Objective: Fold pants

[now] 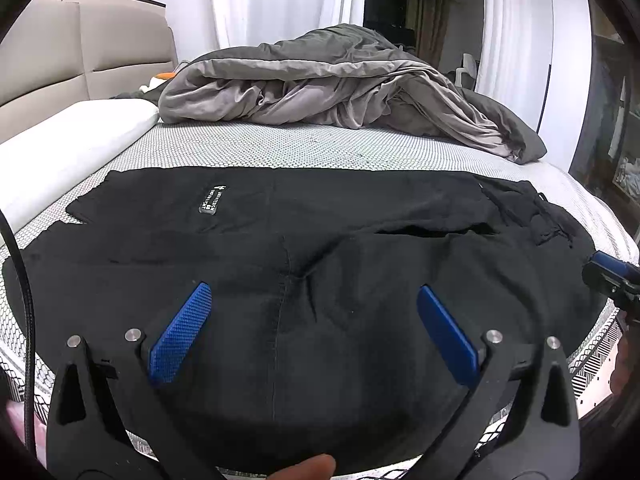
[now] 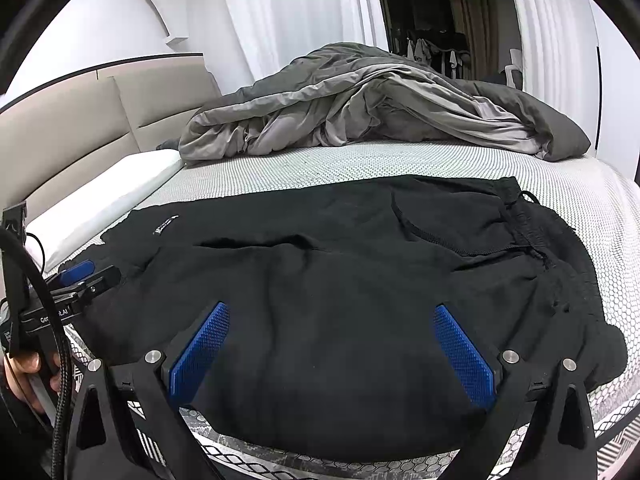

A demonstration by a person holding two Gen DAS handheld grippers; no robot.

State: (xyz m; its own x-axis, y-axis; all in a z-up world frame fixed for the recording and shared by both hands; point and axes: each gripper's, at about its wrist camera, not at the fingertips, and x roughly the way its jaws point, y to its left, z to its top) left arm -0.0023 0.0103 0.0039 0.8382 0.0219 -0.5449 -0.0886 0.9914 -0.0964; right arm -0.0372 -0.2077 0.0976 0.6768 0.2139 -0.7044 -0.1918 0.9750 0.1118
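A bed [image 1: 312,148] is shown, a grey duvet [image 1: 328,84] heaped at twelve o'clock. Black pants [image 1: 304,248] are spread flat along its near edge, long axis running nine to three, waistband at three. Both the left tool [image 1: 314,308] and the right tool [image 2: 332,328] are held wide open, empty, just above the cloth.
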